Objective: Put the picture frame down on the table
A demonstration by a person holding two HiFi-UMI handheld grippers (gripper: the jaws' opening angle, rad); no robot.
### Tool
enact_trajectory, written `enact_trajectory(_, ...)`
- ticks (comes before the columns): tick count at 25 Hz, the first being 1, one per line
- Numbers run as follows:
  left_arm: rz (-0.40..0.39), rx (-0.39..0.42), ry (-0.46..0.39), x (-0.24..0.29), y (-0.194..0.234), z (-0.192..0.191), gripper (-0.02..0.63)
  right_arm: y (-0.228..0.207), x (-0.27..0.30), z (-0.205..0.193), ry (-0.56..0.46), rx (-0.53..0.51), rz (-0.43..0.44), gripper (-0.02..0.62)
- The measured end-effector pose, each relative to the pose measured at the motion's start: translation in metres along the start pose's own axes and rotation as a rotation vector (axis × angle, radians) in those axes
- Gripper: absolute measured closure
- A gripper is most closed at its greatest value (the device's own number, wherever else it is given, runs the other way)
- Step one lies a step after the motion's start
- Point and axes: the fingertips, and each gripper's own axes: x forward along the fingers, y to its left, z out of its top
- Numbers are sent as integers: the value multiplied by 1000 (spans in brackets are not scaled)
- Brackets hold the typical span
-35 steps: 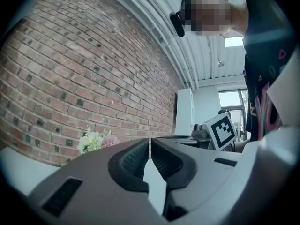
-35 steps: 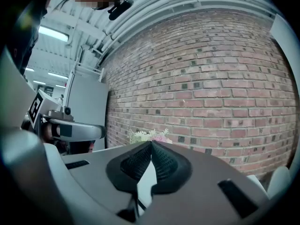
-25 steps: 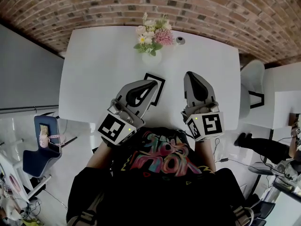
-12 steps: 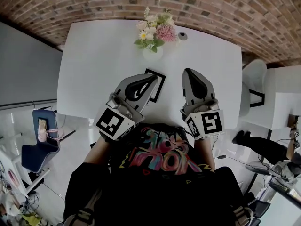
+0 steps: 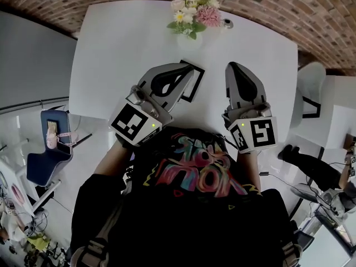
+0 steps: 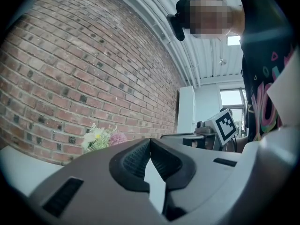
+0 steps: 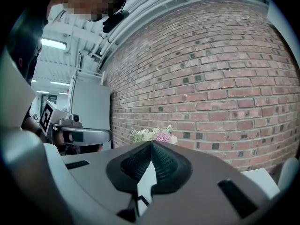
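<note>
The black picture frame [image 5: 196, 83] lies flat on the white table [image 5: 122, 49], just in front of the flowers. My left gripper [image 5: 191, 67] hangs above the frame's left part and hides it; its jaws are shut with nothing between them. My right gripper [image 5: 232, 65] is held to the right of the frame, also shut and empty. In the left gripper view the left gripper's [image 6: 150, 139] pads meet at the tip, with only table seen through the gap below. The right gripper view shows the same for the right gripper [image 7: 151, 143].
A vase of pink and white flowers [image 5: 194, 13] stands at the table's far edge, against a brick wall [image 5: 267, 4]. A small round object [image 5: 226, 23] lies beside it. A white chair [image 5: 308, 88] stands right of the table and a blue seat [image 5: 47, 160] at the left.
The head view has tilted, so table and flowers sit higher in the picture. Both grippers stay shut over the near table; the left one has edged a little further over the frame.
</note>
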Motion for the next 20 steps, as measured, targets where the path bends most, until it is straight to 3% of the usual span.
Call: enact_trajectory(20, 45, -5, 38, -5, 14, -12, 581, -5, 0, -12, 15, 23, 7, 575)
